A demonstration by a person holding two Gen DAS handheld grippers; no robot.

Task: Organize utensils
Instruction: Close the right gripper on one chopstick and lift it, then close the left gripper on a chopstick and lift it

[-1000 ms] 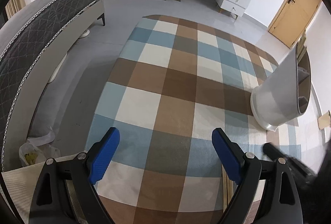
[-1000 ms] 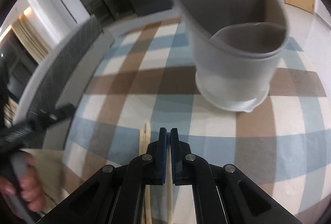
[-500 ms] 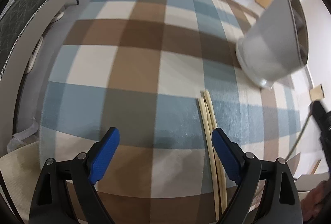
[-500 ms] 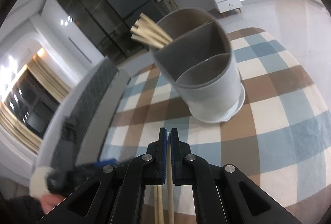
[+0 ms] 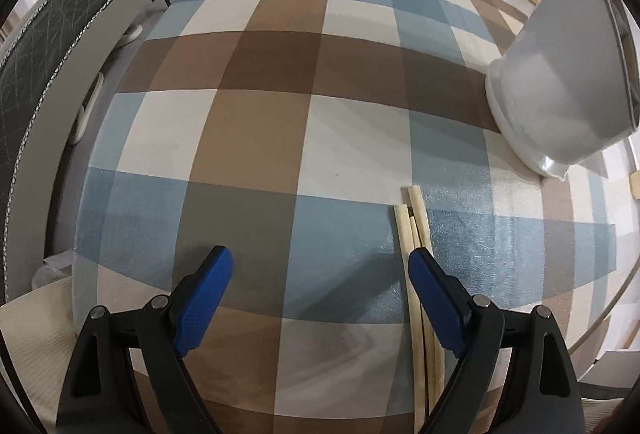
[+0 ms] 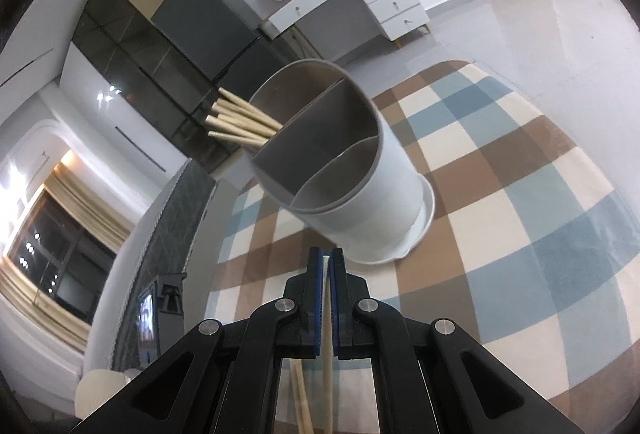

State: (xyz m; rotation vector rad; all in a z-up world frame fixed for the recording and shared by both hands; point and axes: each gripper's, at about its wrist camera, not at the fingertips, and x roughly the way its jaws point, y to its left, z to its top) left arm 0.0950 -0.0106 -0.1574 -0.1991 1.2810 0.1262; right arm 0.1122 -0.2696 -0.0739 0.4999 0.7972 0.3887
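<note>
Right claw (image 6: pixel 327 266) clamped on one pale wooden chopstick (image 6: pixel 327 354). Left claw (image 5: pixel 320 290) spread wide, empty. Grey three-compartment utensil holder (image 6: pixel 360 201) has chopsticks (image 6: pixel 240 123) in one compartment.

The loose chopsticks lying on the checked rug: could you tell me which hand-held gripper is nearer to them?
Left. The open left hand-held gripper hovers just above the loose chopsticks; the right hand-held gripper, shut on one chopstick, faces the holder.

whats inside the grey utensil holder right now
The utensil holder has three compartments. Wooden chopsticks stick out of the far one. The two nearer ones look empty, though their bottoms are hidden.
</note>
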